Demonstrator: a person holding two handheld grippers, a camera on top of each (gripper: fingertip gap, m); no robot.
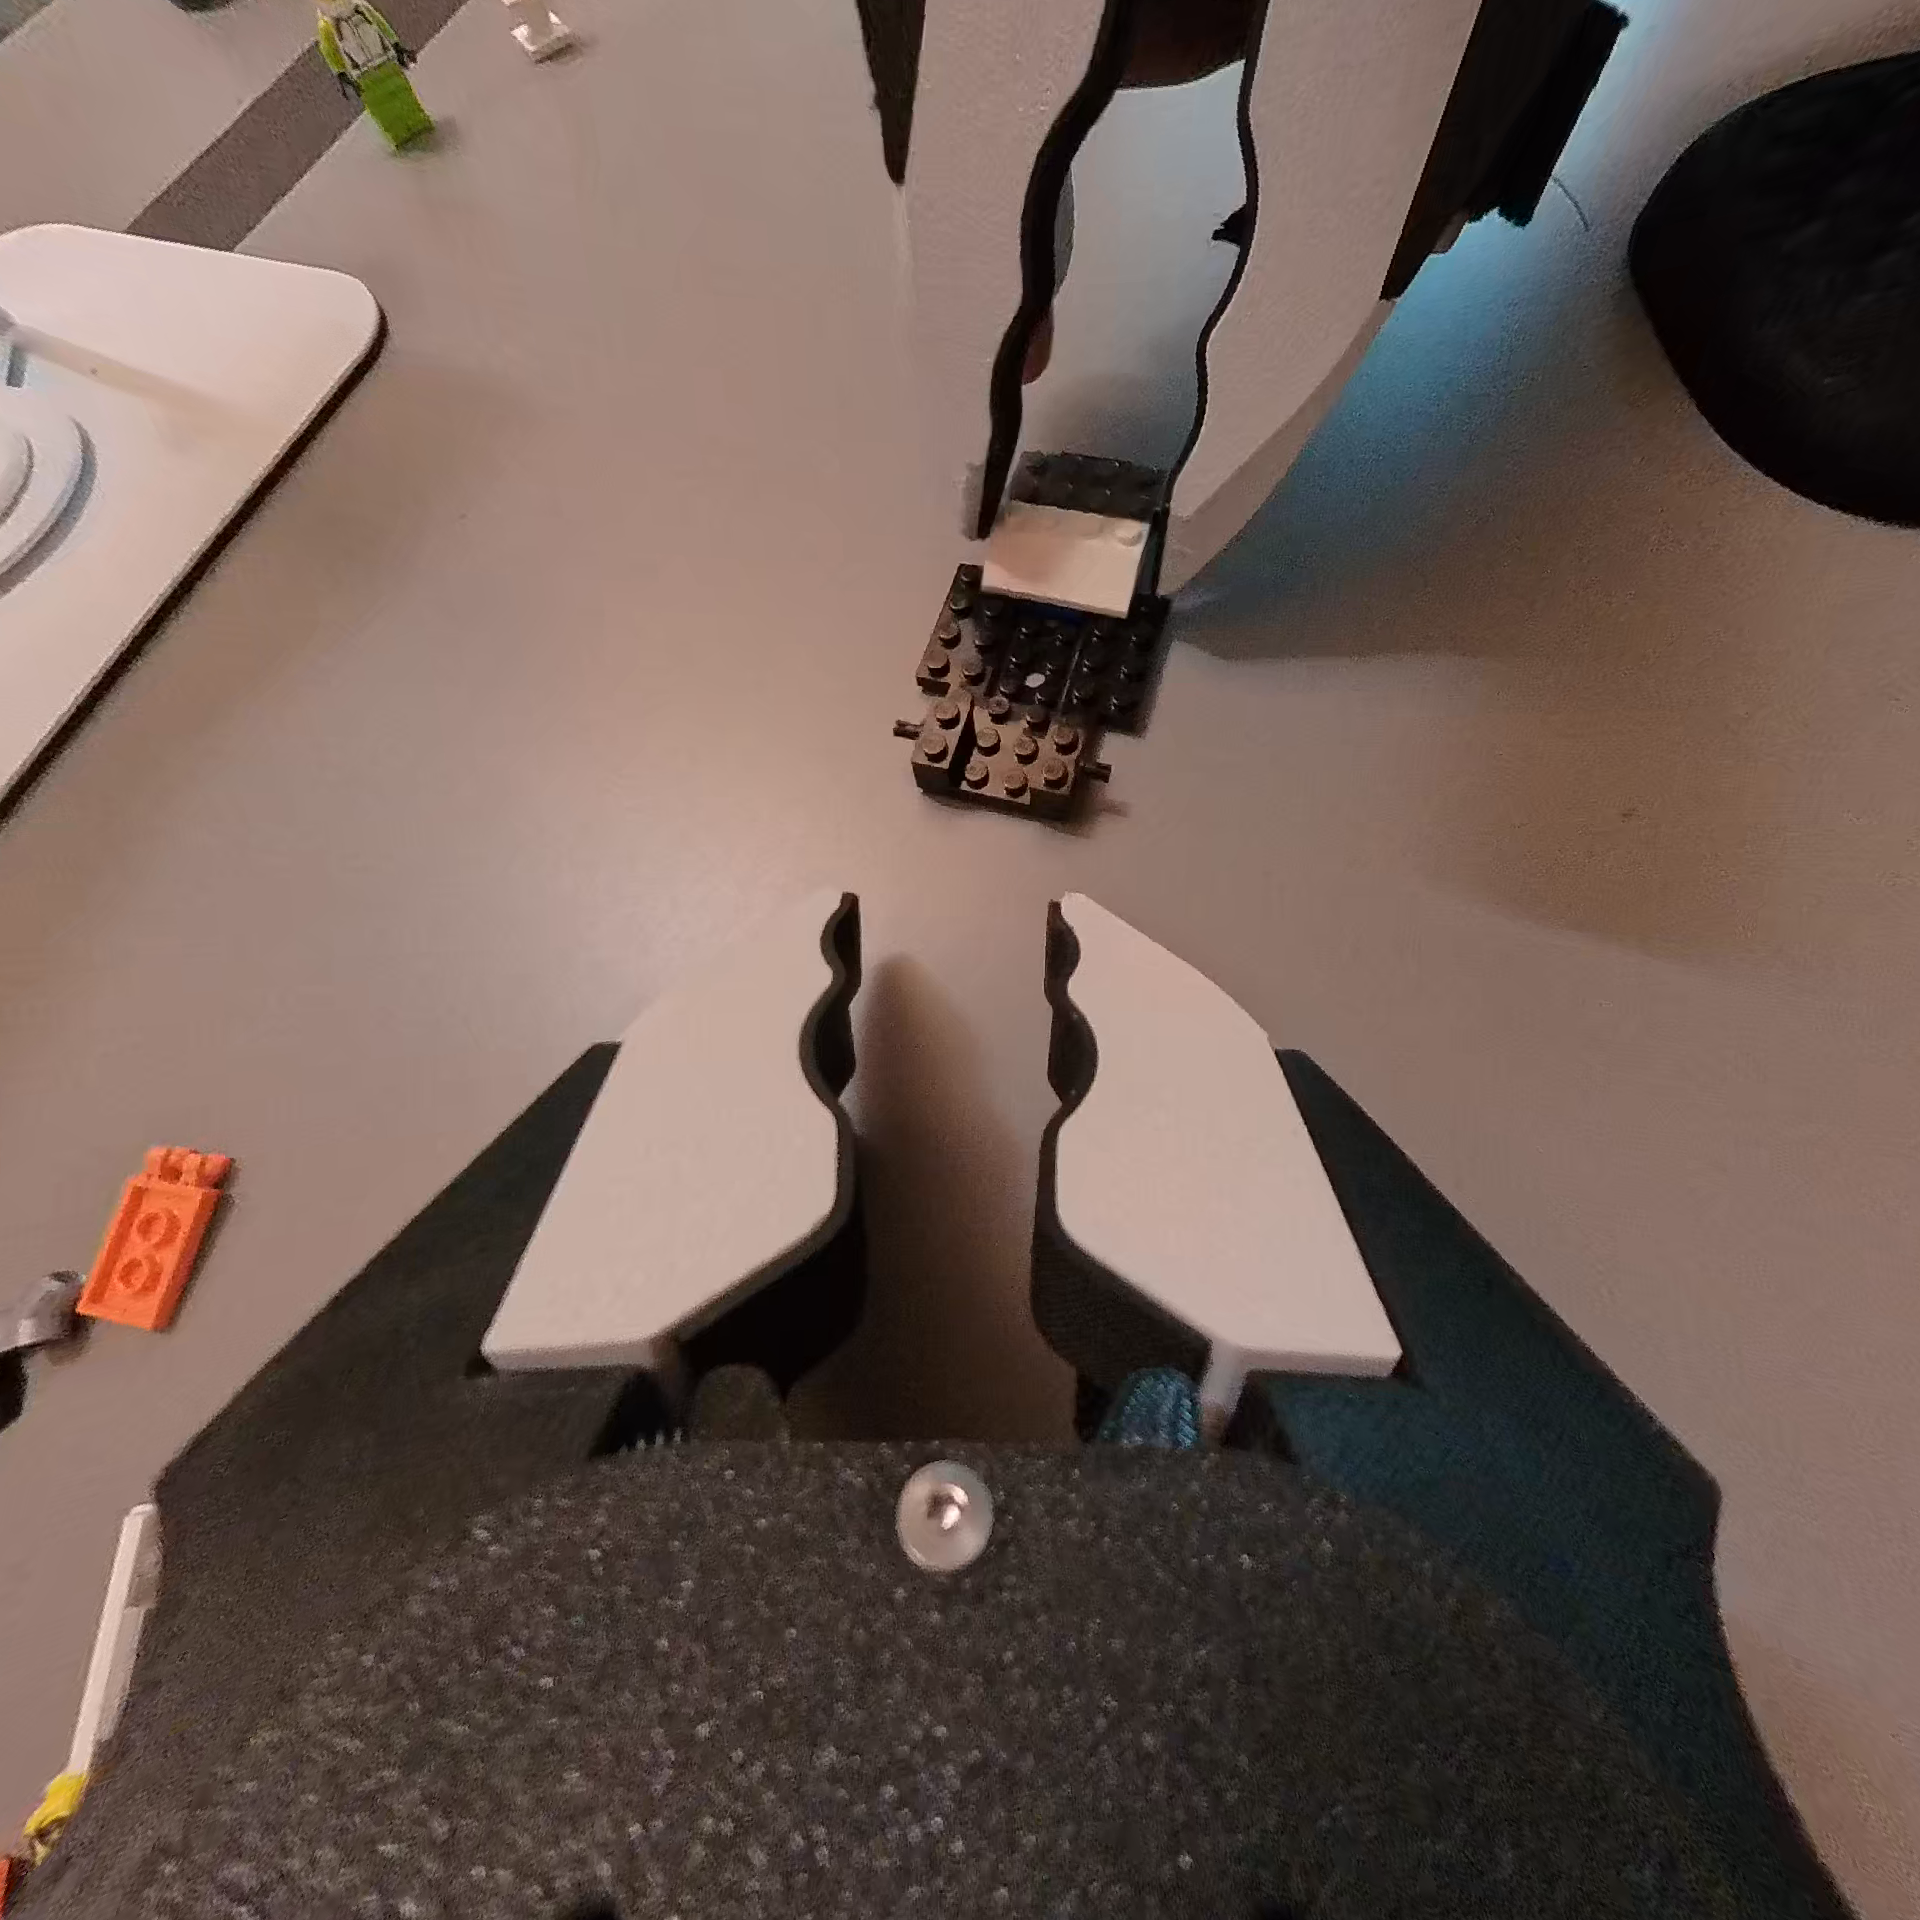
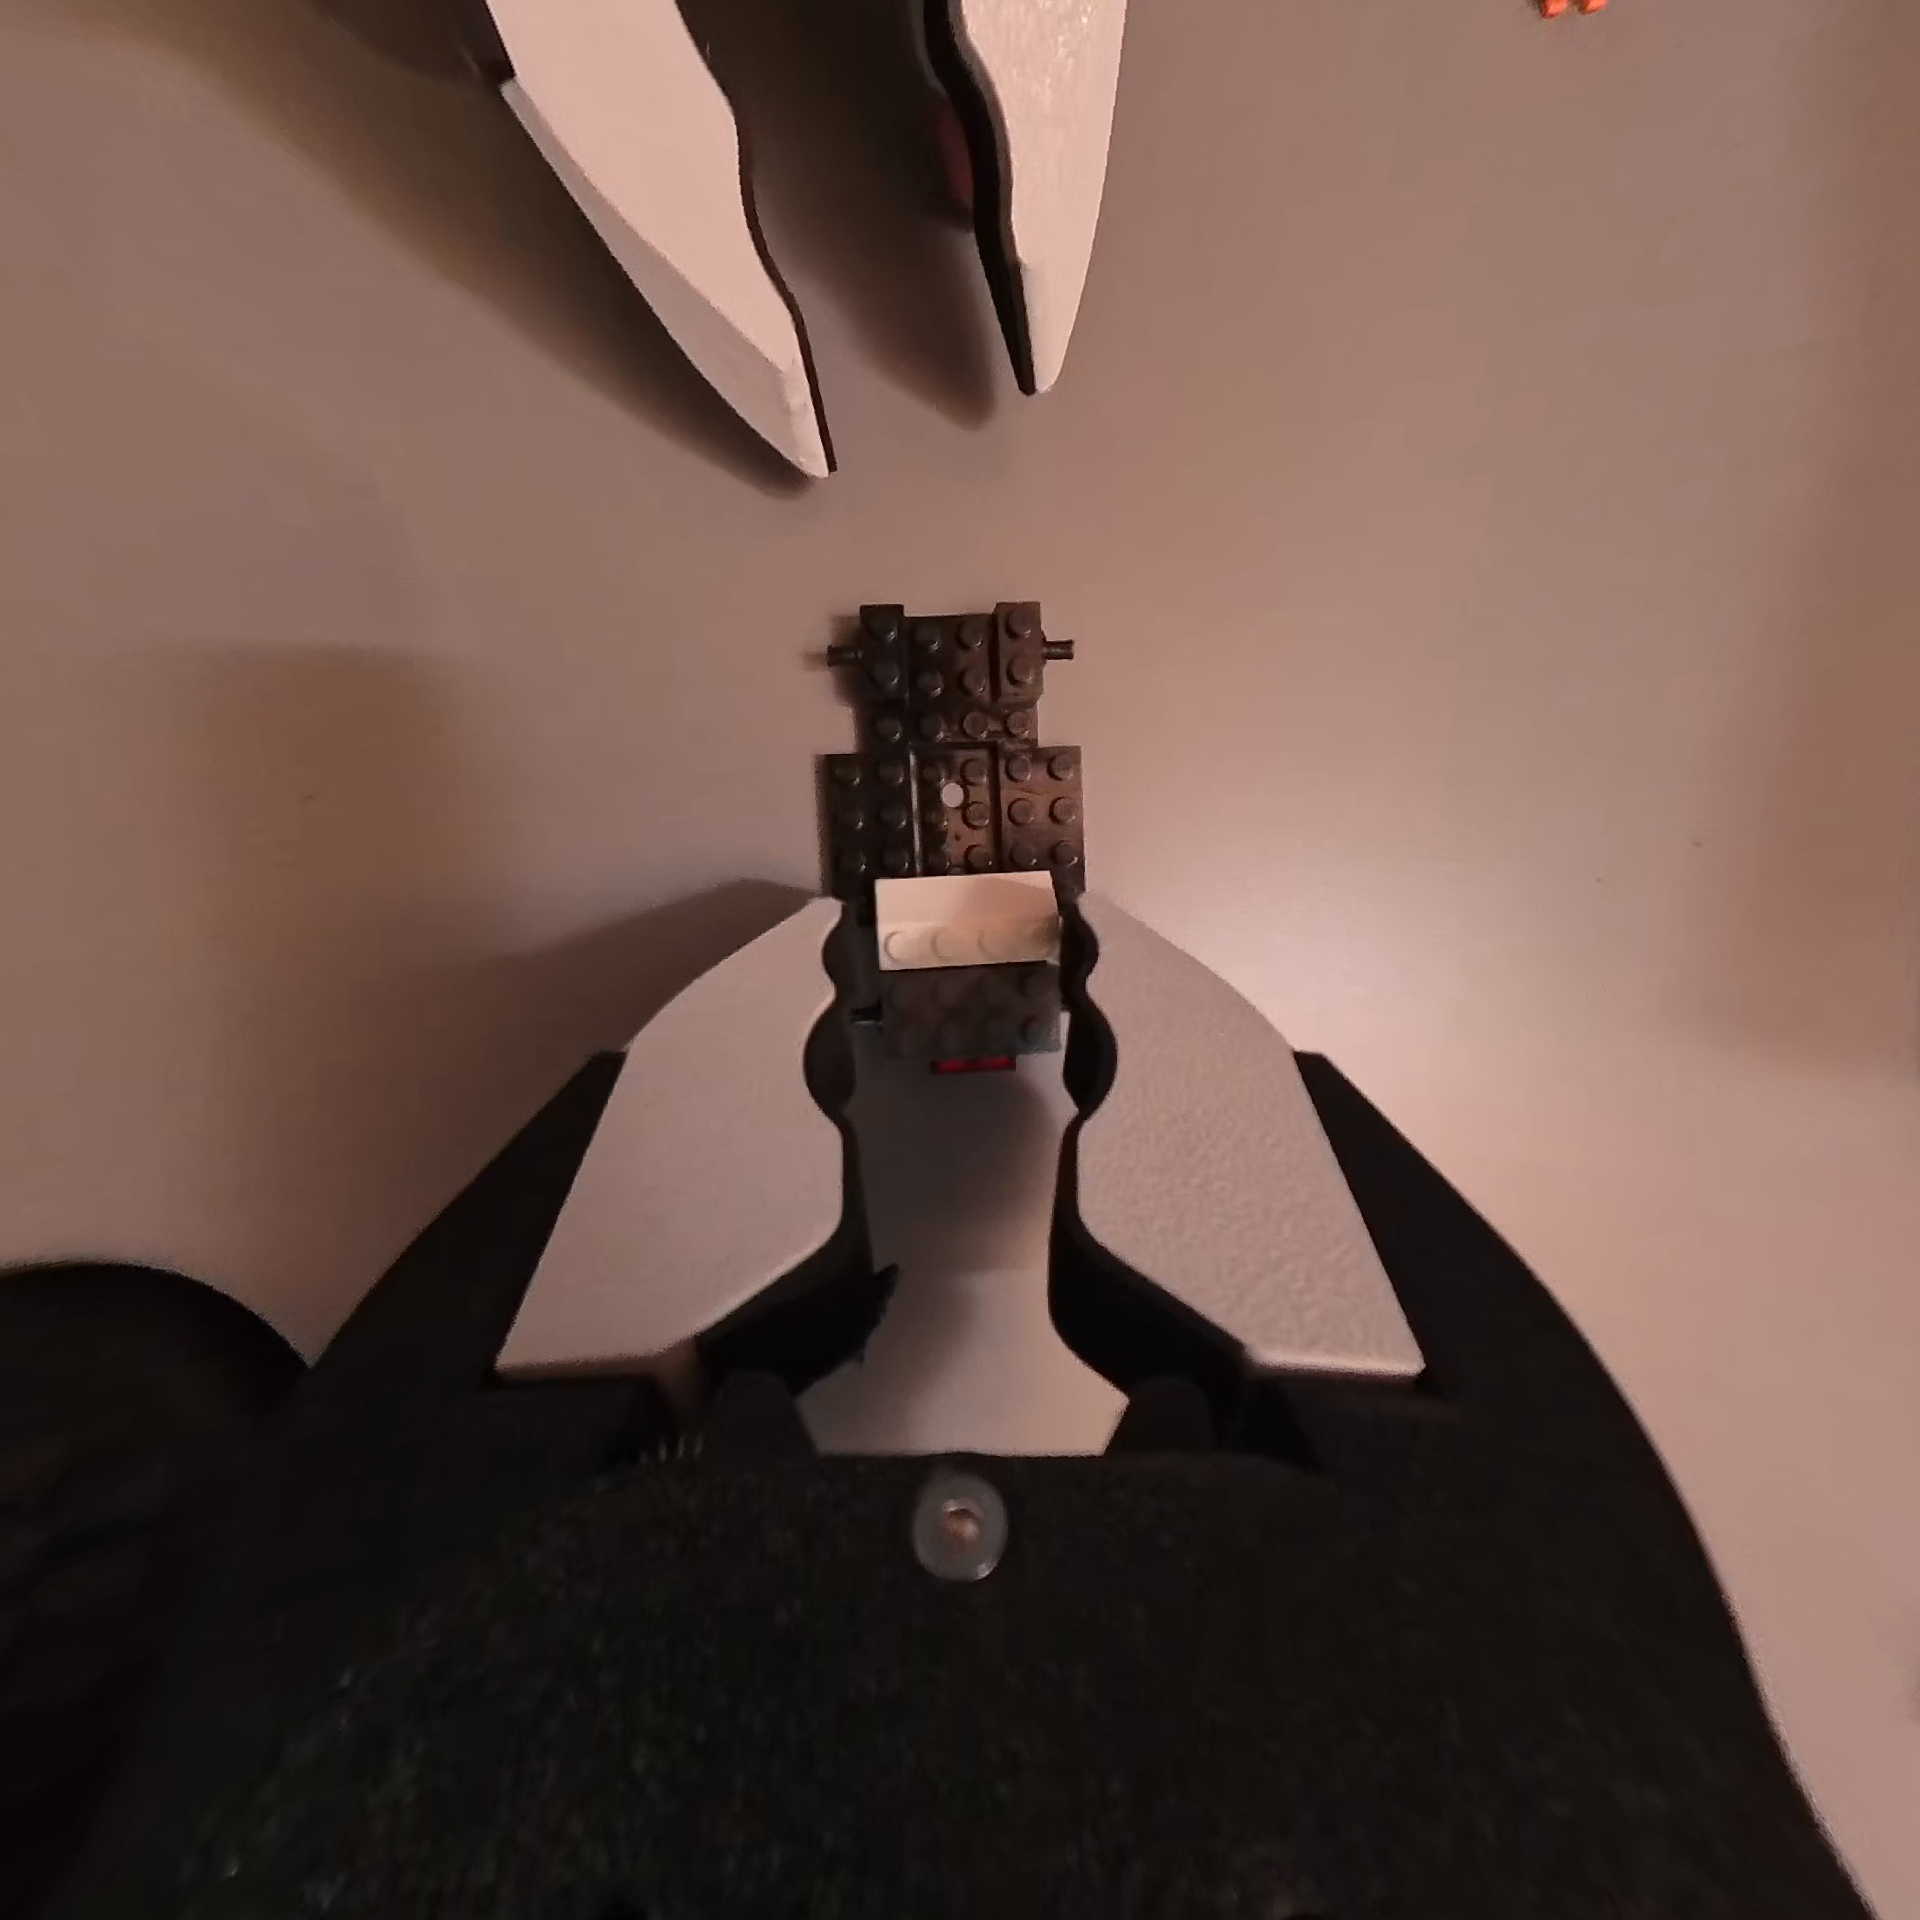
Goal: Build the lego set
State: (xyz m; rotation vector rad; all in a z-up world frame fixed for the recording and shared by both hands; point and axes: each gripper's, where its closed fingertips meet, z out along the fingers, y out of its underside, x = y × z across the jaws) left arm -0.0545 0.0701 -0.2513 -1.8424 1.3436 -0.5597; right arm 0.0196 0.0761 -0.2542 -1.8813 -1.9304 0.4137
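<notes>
A plain grey table point(image 1: 623, 623) carries everything, lit warm on one side with a bluish cast near the right claw. Taking the black lego chassis point(image 1: 1029, 686) as the landmark: it lies flat on the table, studs up, with one axle pin sticking out on each side at the end facing the left claw.

The right claw point(image 2: 971, 935) is closed on a white brick point(image 2: 966, 925) that sits on the chassis end nearest its camera; both fingers press the brick's sides, and their tips reach down to the chassis edges. Whether the brick is fully seated cannot be told. A small red piece point(image 2: 974, 1064) shows at the chassis end just below the brick.

The left claw point(image 1: 954, 935) stands just short of the chassis's opposite end, its jaws parted to a moderate gap, holding and touching nothing.

Far left of the chassis lies one orange hinge plate point(image 1: 154, 1242), well apart from it. Beyond the chassis to the left stands one lime-green minifigure point(image 1: 376, 73), with one small white piece point(image 1: 540, 31) near it. A white rounded board point(image 1: 156, 416) sits at the left edge. Right of the chassis, past the table, a dark round object point(image 1: 1808, 291) shows.
</notes>
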